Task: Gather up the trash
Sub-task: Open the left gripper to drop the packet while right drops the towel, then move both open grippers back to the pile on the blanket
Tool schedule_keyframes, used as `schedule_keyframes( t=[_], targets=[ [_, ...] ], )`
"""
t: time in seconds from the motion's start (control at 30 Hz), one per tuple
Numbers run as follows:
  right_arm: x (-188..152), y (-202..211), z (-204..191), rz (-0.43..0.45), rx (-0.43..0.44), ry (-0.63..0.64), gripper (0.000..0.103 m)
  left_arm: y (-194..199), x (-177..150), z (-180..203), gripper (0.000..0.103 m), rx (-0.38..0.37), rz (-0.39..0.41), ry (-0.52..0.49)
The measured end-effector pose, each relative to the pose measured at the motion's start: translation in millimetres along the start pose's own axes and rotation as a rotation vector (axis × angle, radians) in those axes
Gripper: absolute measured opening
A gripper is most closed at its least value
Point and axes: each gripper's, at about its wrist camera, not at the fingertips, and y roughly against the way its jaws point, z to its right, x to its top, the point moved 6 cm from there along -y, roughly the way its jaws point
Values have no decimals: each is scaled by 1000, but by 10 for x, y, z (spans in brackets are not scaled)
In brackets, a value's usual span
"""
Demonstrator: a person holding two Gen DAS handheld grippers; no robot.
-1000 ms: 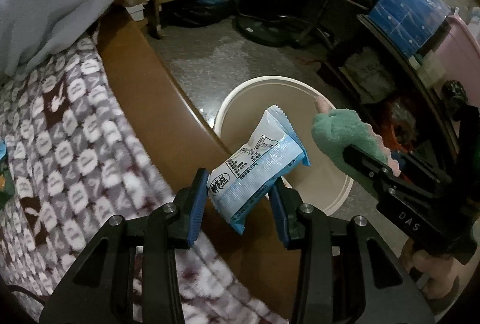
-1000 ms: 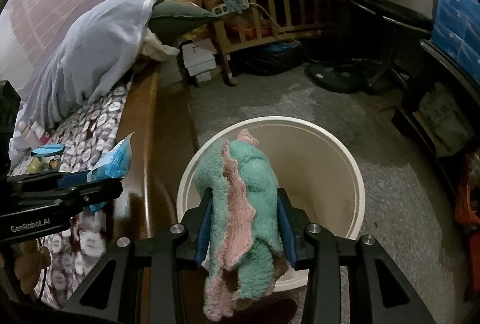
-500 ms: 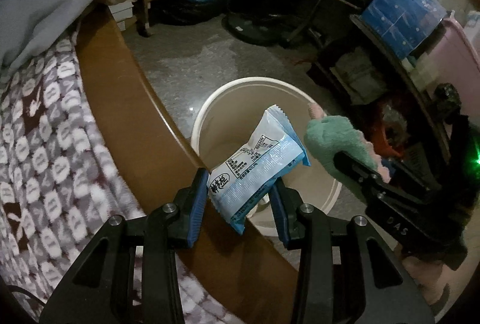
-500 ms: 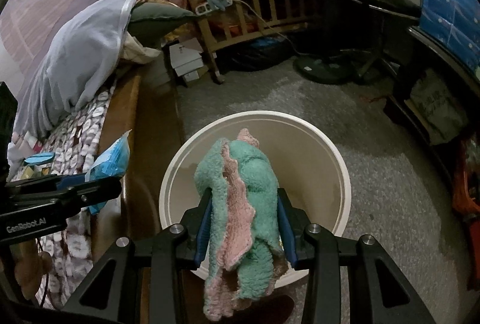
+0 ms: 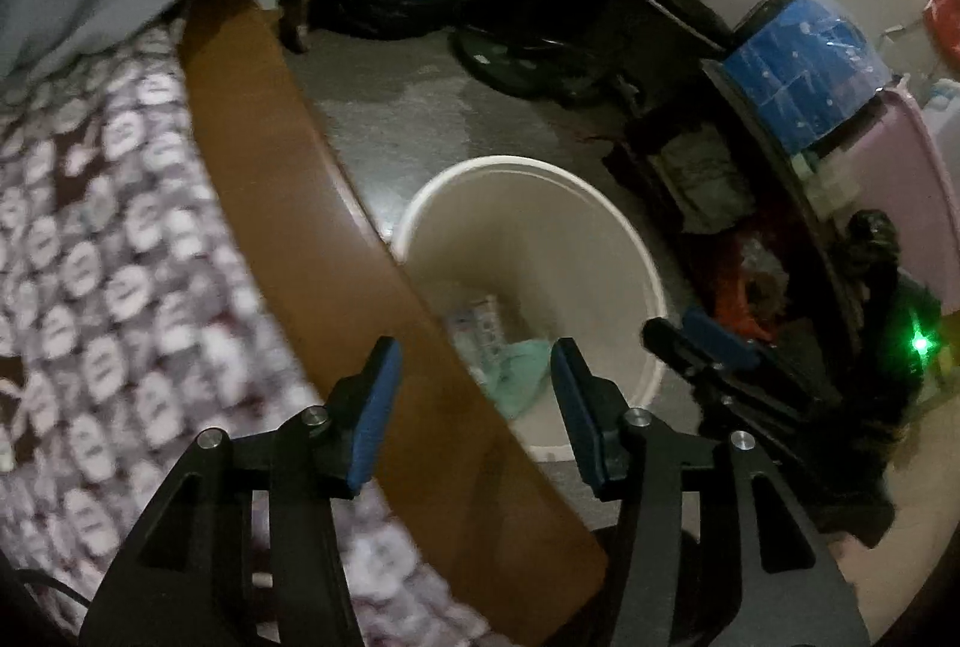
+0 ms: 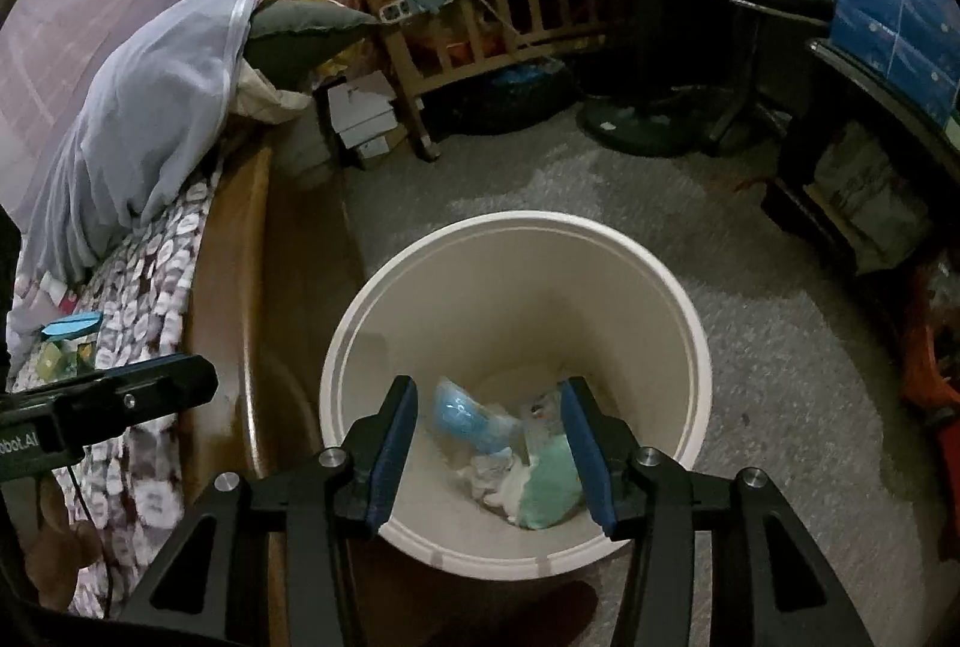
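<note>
Now both my left tool (image 5: pixel 474 383) and right tool (image 6: pixel 487 431) gape empty over the bin (image 6: pixel 690 323); swinging left toward the bed (image 6: pixel 150 275) carelessly could knock its rim and tip it.

The grey speckled floor (image 6: pixel 750 347) fills the middle of the right wrist view. On it stands a white bucket (image 6: pixel 678 299), lower centre, just beside the brown wooden edge of the bed (image 6: pixel 234 251). The bed, at the left of the frame, carries a patterned blanket (image 6: pixel 150 275) and, above it, a pale blue sheet (image 6: pixel 150 107).
</note>
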Motion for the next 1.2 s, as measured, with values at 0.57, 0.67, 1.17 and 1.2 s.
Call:
schedule_keyframes(
  t=[0.57,0.67,1.17,1.2],
  targets=[
    [-84,38,-1073,-16,111,143,48,615,-482,-1034,50,294,86,47],
    [-136,-16,-1384,-33,135,197,49,768,-637,-1311,50,345,97,73],
    [-570,-257,-2821,-129,280,428,63,1693,-1357,-2791,50,519,138,302],
    [-606,-273,-2923,-140,297,439,63,1771,-1426,-2932,50,538,138,327]
  ],
)
